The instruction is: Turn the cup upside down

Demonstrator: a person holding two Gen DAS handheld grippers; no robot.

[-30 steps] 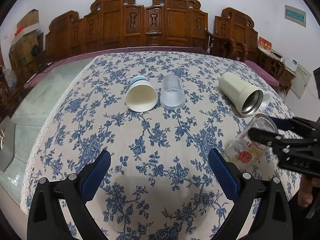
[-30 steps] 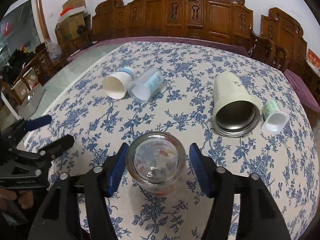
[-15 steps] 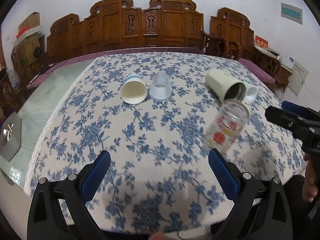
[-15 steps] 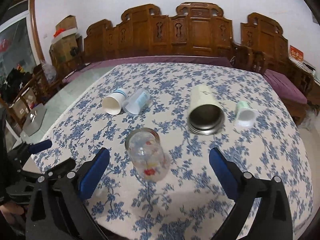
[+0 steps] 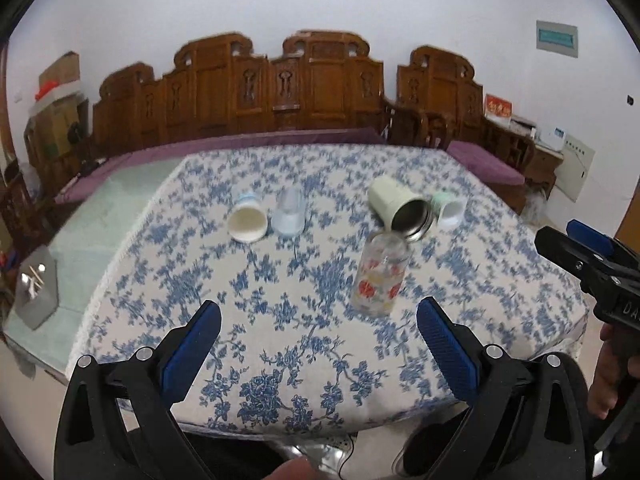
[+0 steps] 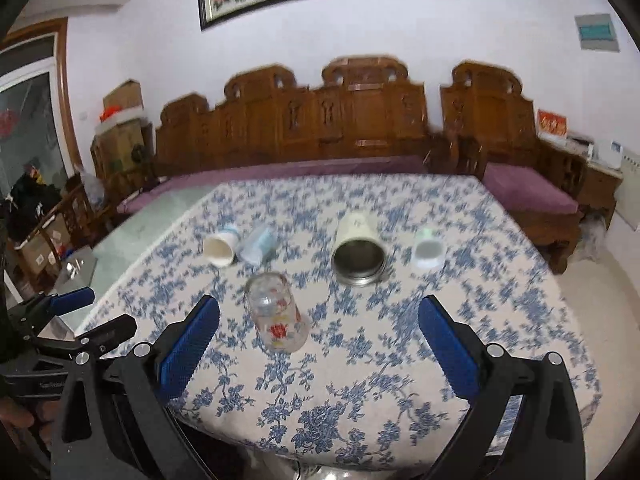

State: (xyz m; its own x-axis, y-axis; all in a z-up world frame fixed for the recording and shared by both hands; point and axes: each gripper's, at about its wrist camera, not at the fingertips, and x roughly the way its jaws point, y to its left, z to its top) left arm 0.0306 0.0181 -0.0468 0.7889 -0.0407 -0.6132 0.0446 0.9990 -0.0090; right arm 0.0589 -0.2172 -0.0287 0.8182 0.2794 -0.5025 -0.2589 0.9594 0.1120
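Item: glass cup (image 6: 277, 312), standing mouth-down on the worktop (image 6: 460, 320), near its front edge. Right tongs (image 6: 318, 340) and left tongs (image 5: 318, 340) hanging wide open, gripping nothing. Step: flip apparently finishing; next move probably calling for retreat only.

The left gripper (image 5: 318, 332) has two black plastic arms with bright blue, ribbed fingers (image 5: 192, 346). Round silver screws sit on the black arms. The right gripper (image 6: 319, 330) looks the same, black with blue fingers (image 6: 448, 346) and shiny screws. Small white letters are printed on the black bodies. A bit of bare skin shows on the right hand (image 5: 612, 376).
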